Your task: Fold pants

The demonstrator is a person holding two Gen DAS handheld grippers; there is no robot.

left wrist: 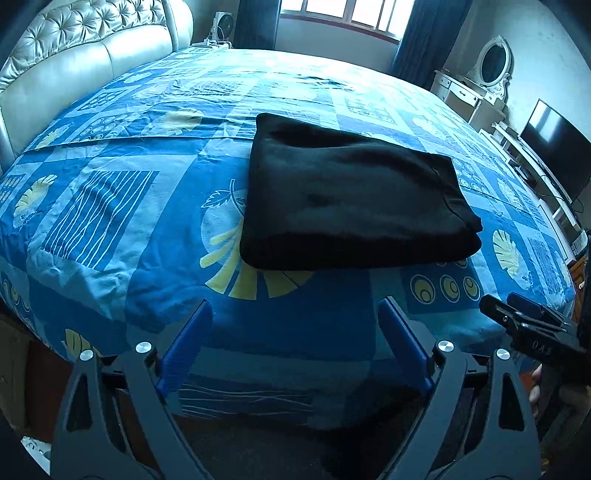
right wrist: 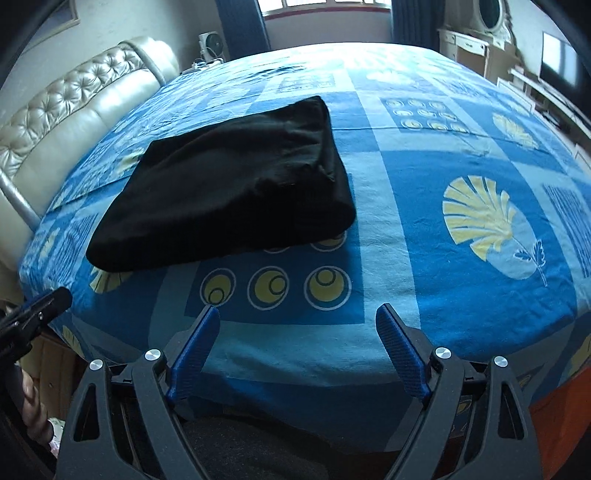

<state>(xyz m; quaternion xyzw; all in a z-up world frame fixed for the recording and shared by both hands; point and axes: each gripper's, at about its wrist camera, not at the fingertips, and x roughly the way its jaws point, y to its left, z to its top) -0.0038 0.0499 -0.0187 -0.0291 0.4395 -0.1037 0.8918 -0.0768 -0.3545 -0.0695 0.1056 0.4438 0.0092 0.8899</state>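
The black pants (left wrist: 351, 195) lie folded into a thick flat rectangle on the blue patterned bedspread (left wrist: 110, 206). They also show in the right wrist view (right wrist: 229, 192), up and to the left. My left gripper (left wrist: 295, 310) is open and empty, hovering above the bed's near edge, short of the pants. My right gripper (right wrist: 297, 314) is open and empty, above the near edge to the right of the pants. The right gripper also shows in the left wrist view (left wrist: 524, 317), at the right edge. The left gripper's tip shows in the right wrist view (right wrist: 44, 306), at the left edge.
A tufted cream headboard (left wrist: 92, 55) runs along the bed's left side. A window (left wrist: 351, 14) is at the far wall. A white dresser with an oval mirror (left wrist: 491, 66) and a TV (left wrist: 554, 147) stand to the right. A small fan (right wrist: 210, 44) sits beyond the bed.
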